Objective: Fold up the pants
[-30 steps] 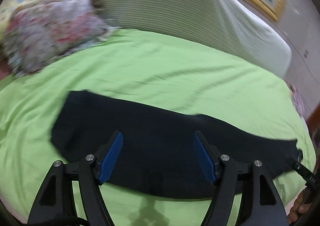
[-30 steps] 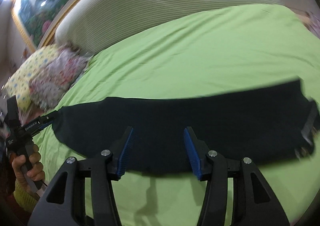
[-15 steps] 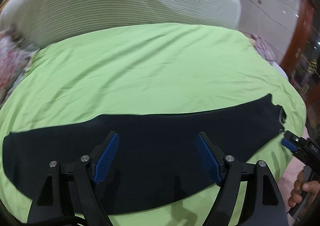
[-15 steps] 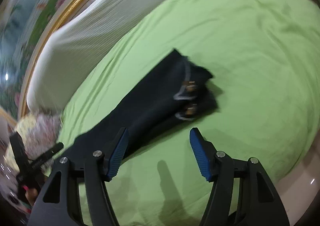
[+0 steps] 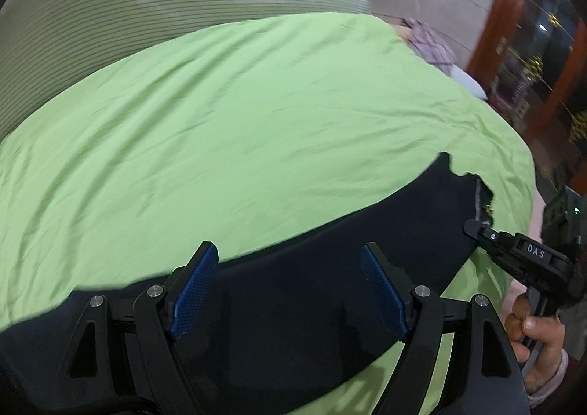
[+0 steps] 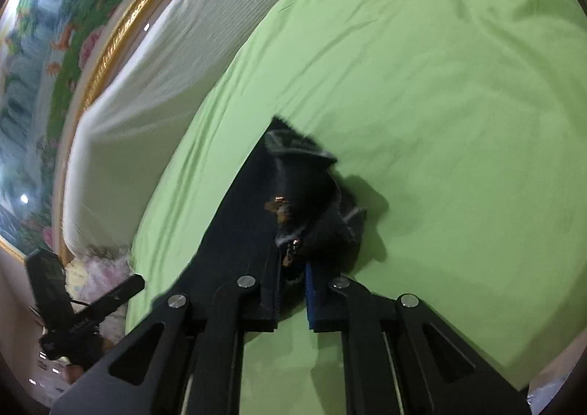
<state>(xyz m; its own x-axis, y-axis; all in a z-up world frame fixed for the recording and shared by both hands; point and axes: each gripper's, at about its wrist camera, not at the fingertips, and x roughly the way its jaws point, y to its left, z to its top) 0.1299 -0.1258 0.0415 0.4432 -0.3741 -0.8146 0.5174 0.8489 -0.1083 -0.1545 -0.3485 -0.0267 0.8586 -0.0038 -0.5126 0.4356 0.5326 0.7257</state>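
Dark navy pants [image 5: 330, 268] lie stretched in a long strip across the near edge of a lime-green bed. My left gripper [image 5: 290, 290] is open, hovering over the middle of the strip, empty. My right gripper [image 6: 291, 290] is shut on the pants' waistband end [image 6: 293, 202], where a zipper and metal button show. In the left wrist view the right gripper [image 5: 513, 250] sits at the waistband end on the right. In the right wrist view the left gripper [image 6: 95, 308] shows at lower left.
The green sheet [image 5: 256, 114] covers the bed. A white ribbed headboard cushion [image 6: 154, 92] stands behind it, with a gold-framed painting [image 6: 55, 66] above. A floral pillow [image 6: 95, 272] lies at the bed's left end. A wooden door frame [image 5: 495, 11] is at right.
My right gripper moved onto the waistband end and closed on it. My left gripper swung its view rightward along the pants and stayed open.
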